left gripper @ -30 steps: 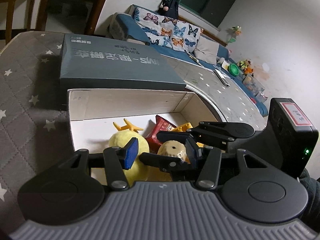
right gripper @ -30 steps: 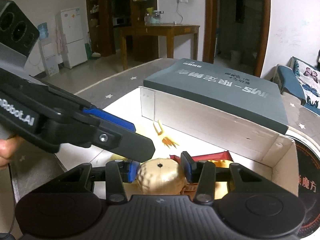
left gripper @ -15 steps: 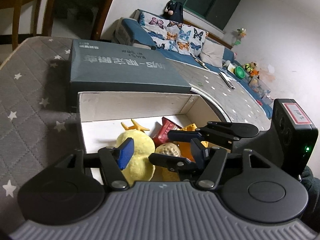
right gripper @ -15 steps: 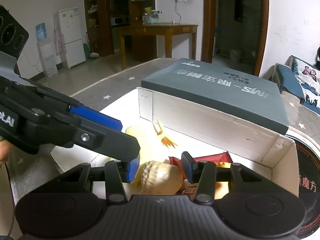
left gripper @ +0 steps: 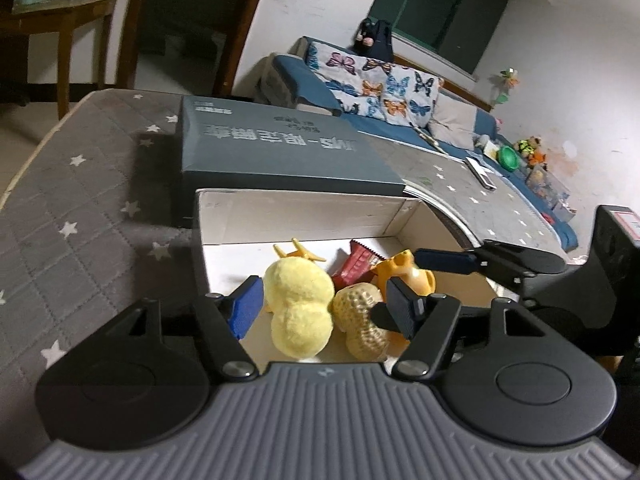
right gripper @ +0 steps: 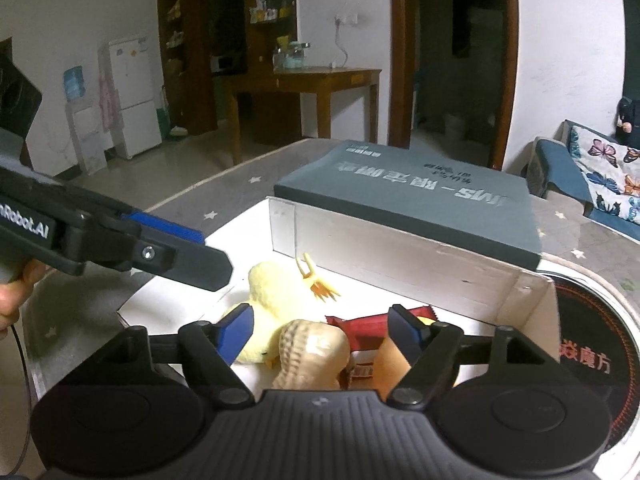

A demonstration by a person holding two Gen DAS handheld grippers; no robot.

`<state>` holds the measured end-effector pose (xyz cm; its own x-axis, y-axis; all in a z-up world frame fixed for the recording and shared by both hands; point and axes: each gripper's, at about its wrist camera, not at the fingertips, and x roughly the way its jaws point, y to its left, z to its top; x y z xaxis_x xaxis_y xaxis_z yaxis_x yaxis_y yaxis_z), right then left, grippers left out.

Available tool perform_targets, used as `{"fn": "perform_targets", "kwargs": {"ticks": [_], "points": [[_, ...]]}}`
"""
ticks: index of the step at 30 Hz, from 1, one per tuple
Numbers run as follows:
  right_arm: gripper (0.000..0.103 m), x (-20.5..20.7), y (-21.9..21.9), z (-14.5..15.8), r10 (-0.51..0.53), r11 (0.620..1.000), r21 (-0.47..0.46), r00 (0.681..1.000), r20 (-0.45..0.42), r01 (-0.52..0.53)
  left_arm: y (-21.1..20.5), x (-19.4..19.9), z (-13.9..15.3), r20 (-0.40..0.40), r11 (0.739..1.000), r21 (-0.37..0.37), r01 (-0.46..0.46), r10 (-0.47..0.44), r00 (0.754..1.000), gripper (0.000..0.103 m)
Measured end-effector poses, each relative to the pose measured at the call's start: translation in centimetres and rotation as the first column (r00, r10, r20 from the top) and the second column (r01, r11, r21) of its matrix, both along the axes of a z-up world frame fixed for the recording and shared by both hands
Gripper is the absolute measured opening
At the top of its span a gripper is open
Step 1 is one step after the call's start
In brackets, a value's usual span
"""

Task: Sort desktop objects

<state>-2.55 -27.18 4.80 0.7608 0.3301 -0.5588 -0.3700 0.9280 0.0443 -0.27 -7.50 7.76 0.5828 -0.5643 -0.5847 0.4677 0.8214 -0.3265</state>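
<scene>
In the lower middle of both views, inside the white box (left gripper: 304,216), the peanut toy (right gripper: 312,354) lies free against the yellow plush chick (left gripper: 300,308) between the wide-open, empty right tool (right gripper: 320,334) and left tool (left gripper: 324,306), so closing either could nip the chick instead.

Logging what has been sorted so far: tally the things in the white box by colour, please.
Yellow: 2, the plush toy and the hair claw
Tan: 1, the peanut toy
Red: 1, the snack wrapper
Orange: 1, the orange toy
Total: 5
</scene>
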Motion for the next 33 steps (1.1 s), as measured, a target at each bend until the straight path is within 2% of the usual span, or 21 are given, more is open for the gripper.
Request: {"fn": "perform_targets", "kwargs": {"ticks": [2, 7, 9, 13, 23, 29, 33], "points": [[0.083, -0.3, -0.4, 0.1, -0.009, 1.0, 0.011, 1.0, 0.005, 0.009, 0.2, -0.4, 0.1, 0.018, 0.999, 0.009, -0.035, 0.035, 0.999, 0.089], [0.088, -1.0, -1.3, 0.0, -0.042, 0.999, 0.025, 0.999, 0.006, 0.042, 0.0, -0.4, 0.3, 0.036, 0.995, 0.037, -0.09, 0.089, 0.995, 0.092], [0.089, -1.0, -1.6, -0.1, -0.053, 0.998, 0.033, 0.999, 0.0, 0.053, -0.2, -0.5, 0.4, 0.043, 0.993, 0.051, -0.105, 0.103, 0.994, 0.1], [0.095, -1.3, -2.2, -0.1, -0.073, 0.996, 0.05, 0.997, -0.008, 0.073, -1.0, -0.6, 0.7, 0.074, 0.988, 0.091, -0.126, 0.12, 0.99, 0.101], [0.099, -1.2, -3.6, 0.5, -0.104, 0.992, 0.076, 0.995, -0.015, 0.104, -2.5, 0.2, 1.5, 0.08, 0.985, 0.111, -0.129, 0.121, 0.989, 0.103], [0.102, -0.8, -4.6, 1.2, -0.127, 0.989, 0.08, 0.992, -0.01, 0.128, -3.9, 1.5, 2.0, 0.118, 0.974, 0.183, -0.135, 0.114, 0.986, 0.103], [0.103, -0.1, -5.4, 1.7, -0.14, 0.987, 0.083, 0.99, -0.006, 0.14, -4.3, 2.9, 2.1, 0.105, 0.97, 0.186, -0.155, 0.137, 0.985, 0.103]]}}
